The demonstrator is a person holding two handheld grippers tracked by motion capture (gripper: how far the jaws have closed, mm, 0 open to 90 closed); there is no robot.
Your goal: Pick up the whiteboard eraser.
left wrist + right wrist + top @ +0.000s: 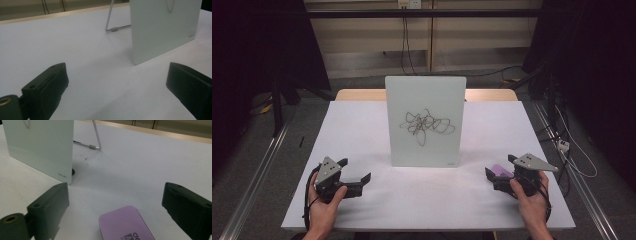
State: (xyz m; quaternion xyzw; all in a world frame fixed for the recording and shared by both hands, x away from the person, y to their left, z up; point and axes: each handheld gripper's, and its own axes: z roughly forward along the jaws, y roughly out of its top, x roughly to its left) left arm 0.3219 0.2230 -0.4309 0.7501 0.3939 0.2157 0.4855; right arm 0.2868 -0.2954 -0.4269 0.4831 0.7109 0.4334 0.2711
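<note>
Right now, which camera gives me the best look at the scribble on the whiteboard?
The high view: it faces the whiteboard squarely, so the whole scribble shows. The left gripper view catches one loop at the top edge; the right gripper view likewise a small curve.

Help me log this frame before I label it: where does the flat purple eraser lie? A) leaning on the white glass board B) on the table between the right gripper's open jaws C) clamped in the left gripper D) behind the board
B: the flat purple eraser lies on the table between the right gripper's wide-open jaws, untouched by them and apart from the white glass board.
</note>
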